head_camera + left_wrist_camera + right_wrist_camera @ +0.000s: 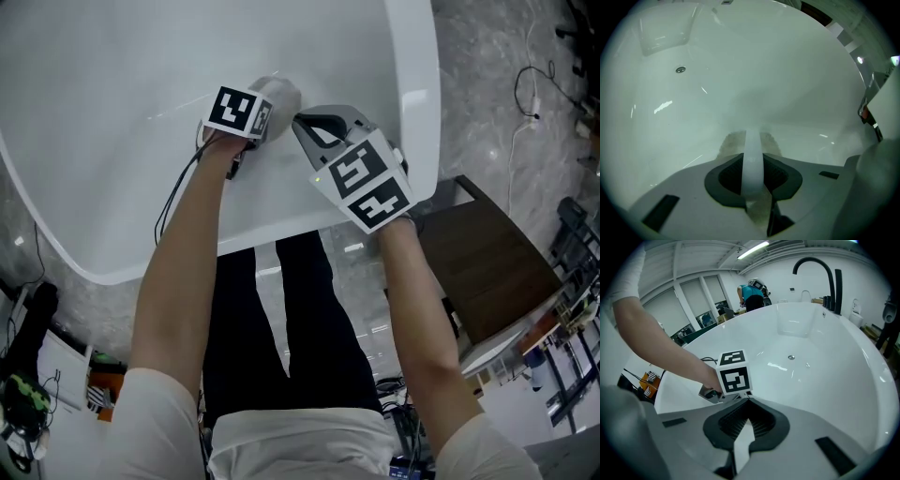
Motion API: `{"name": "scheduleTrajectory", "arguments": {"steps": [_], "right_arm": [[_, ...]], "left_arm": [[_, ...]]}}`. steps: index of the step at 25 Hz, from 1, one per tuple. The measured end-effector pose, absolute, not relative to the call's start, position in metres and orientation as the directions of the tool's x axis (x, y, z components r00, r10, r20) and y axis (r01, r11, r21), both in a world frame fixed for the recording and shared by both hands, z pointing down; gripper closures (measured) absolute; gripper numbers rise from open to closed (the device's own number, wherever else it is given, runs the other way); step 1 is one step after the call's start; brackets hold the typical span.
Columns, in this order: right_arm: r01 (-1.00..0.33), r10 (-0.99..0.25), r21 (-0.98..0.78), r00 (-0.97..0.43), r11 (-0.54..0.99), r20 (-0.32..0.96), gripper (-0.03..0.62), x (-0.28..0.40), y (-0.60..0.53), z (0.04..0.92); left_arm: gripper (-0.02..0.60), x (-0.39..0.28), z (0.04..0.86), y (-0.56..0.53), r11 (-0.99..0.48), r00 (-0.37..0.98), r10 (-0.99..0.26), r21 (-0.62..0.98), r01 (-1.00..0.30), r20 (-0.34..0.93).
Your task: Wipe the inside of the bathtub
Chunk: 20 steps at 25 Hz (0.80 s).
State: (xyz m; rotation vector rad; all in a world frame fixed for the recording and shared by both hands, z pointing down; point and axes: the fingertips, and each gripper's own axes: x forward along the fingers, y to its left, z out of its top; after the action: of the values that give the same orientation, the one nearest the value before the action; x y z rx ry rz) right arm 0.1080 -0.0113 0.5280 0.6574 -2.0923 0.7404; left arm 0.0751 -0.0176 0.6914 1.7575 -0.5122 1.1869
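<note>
Wiping under way: left tongs (752,161) pinching pad (736,143) against tub (754,75) wall, right tongs (746,401) pressed together, empty; far basin near drain (680,70) likely left to cover.

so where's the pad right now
In the left gripper view, the pad sits just past the left gripper, clamped by its strap, against the tub wall.

Sleeves (164,412): white, short
Trousers (281,328): black
Left gripper (274,97), right gripper (314,127): grey shells
Marker cubes (366,183): black-and-white squares
Cable (173,199): black, thin
</note>
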Motion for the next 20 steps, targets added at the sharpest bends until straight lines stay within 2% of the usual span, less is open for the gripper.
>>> {"name": "scheduleTrajectory", "arguments": {"steps": [10, 20], "right_arm": [[-0.707, -0.207, -0.28, -0.519, 0.65, 0.83, 0.574, 0.124, -0.01, 0.526], [-0.745, -0.21, -0.293, -0.5, 0.599, 0.84, 0.574, 0.126, -0.021, 0.534]], "left_arm": [[0.486, 0.124, 0.698, -0.023, -0.496, 0.479, 0.154, 0.487, -0.719, 0.864], [0.486, 0.127, 0.719, -0.033, -0.436, 0.468, 0.15, 0.483, -0.759, 0.871]]}}
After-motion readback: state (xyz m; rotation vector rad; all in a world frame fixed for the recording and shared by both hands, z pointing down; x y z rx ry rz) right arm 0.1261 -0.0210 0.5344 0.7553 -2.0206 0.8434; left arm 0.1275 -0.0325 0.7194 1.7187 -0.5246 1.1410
